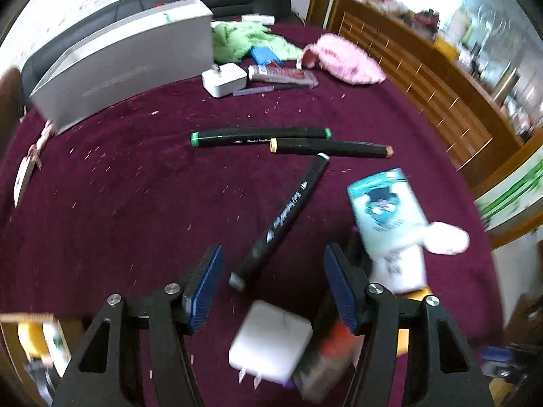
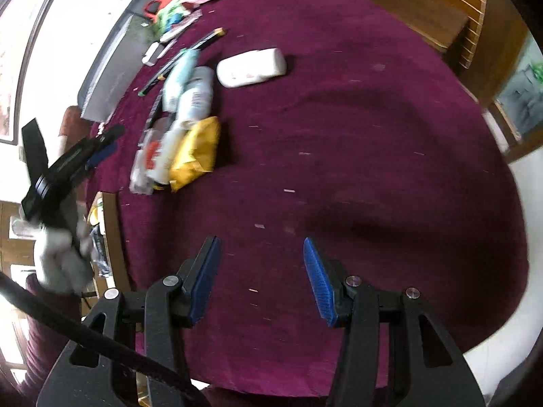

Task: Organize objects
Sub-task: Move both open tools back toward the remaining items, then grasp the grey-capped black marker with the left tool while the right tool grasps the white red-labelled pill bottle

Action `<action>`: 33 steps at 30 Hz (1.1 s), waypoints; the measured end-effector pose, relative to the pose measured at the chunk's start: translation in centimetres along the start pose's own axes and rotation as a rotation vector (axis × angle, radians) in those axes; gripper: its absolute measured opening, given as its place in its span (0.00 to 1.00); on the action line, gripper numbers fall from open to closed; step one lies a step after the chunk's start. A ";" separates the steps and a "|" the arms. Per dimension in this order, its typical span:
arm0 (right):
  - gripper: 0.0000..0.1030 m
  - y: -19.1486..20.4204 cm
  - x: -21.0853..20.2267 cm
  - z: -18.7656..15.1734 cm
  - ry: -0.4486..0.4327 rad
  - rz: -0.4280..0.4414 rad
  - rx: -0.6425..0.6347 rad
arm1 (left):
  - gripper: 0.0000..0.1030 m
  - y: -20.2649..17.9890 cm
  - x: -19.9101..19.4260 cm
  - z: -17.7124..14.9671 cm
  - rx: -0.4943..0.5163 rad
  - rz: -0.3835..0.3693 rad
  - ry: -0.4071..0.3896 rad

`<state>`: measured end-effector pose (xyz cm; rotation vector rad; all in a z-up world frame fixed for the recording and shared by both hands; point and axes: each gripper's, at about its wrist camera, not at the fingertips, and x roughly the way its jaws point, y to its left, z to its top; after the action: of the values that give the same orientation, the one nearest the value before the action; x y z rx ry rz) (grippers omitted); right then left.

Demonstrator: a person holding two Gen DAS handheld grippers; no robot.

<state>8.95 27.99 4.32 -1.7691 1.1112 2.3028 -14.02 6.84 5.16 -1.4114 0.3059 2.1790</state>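
I had a round table under a dark maroon velvet cloth (image 1: 135, 203) filling both views. At its far edge stood a large grey flat box (image 1: 125, 68) leaning on its side. Beyond it lay a crumpled green cloth (image 1: 237, 39) and a fuzzy pink pouch (image 1: 342, 59). My left gripper (image 1: 273, 271) pointed down with its blue-padded jaws apart and nothing pressed between them; the grey-capped end of a black marker (image 1: 285, 217) lay on the cloth between them. Just below that sat a white square charger block (image 1: 271, 342), prongs toward me. To the right lay a teal-and-white printed bottle (image 1: 387, 210) on its side. Two more markers rested farther out: a green-capped black marker (image 1: 259, 135) and a tan-capped black marker (image 1: 331, 147), ends overlapping side by side. My right gripper (image 2: 263, 278) hovered over bare cloth, jaws apart and empty. Further off lay a white plastic bottle (image 2: 251, 68) and a yellow packet (image 2: 197, 152) among the clutter.
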 end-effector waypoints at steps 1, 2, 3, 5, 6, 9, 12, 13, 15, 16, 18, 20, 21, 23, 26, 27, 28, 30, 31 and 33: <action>0.48 -0.7 -0.2 -0.1 -0.001 -0.006 0.011 | 0.52 -0.3 0.7 0.2 0.012 0.011 0.006; 0.48 -1.4 -0.5 -0.1 -0.002 -0.013 0.021 | 0.52 -0.6 1.6 0.5 0.030 0.025 0.013; 0.48 -2.1 -0.8 -0.1 -0.006 -0.023 0.032 | 0.52 -0.9 2.1 0.7 0.042 0.038 0.016; 0.48 -3.0 -1.2 0.1 -0.010 -0.030 0.049 | 0.50 -1.3 3.1 0.8 0.063 0.065 0.024; 0.48 -3.4 -1.3 0.2 -0.014 -0.034 0.059 | 0.48 -1.4 3.5 0.9 0.063 0.070 0.031; 0.48 -3.9 -1.5 0.7 -0.018 -0.032 0.070 | 0.48 -1.4 3.9 0.8 0.057 0.066 0.044; 0.48 -3.5 -1.2 1.2 -0.012 -0.024 0.063 | 0.48 -1.5 4.1 0.7 0.052 0.083 0.048; 0.48 -3.4 -1.1 1.1 -0.009 -0.023 0.061 | 0.48 -1.5 4.1 0.7 0.049 0.081 0.047; 0.48 -3.0 -0.6 1.2 0.005 -0.020 0.054 | 0.48 -1.2 4.1 0.7 0.036 0.071 0.046; 0.48 -2.8 -0.4 1.2 0.009 -0.020 0.051 | 0.48 -1.1 4.1 0.7 0.031 0.066 0.046; 0.48 -2.5 0.0 1.1 0.019 -0.021 0.044 | 0.48 -1.0 4.2 0.9 0.033 0.063 0.045; 0.48 -2.4 0.1 1.0 0.024 -0.026 0.041 | 0.48 -1.0 4.2 1.0 0.036 0.063 0.048; 0.48 -2.4 0.1 1.0 0.025 -0.029 0.042 | 0.49 -1.0 4.2 1.0 0.036 0.061 0.049; 0.48 -2.5 0.1 0.9 0.026 -0.031 0.048 | 0.56 -1.2 4.3 0.9 0.051 0.043 0.055; 0.48 -2.7 0.3 0.8 0.031 -0.032 0.058 | 0.75 -2.4 4.9 0.8 0.121 0.051 0.062; 0.48 -2.7 0.4 0.8 0.033 -0.032 0.059 | 0.76 -2.2 4.9 0.9 0.086 0.050 0.071; 0.48 -2.6 0.4 0.8 0.035 -0.032 0.058 | 0.76 -2.0 4.9 1.1 0.062 0.046 0.068; 0.48 -2.5 0.4 0.7 0.036 -0.029 0.054 | 0.76 -2.4 4.9 1.0 0.065 0.064 0.064; 0.48 -2.4 0.4 0.7 0.036 -0.030 0.051 | 0.72 -2.4 4.8 1.0 0.056 0.062 0.062; 0.48 -2.3 0.4 0.6 0.033 -0.032 0.048 | 0.51 -2.6 4.4 0.9 0.070 0.040 0.054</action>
<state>9.34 29.90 2.87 -1.8001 1.1255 2.2176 -14.69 10.78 1.81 -1.4392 0.4294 2.1434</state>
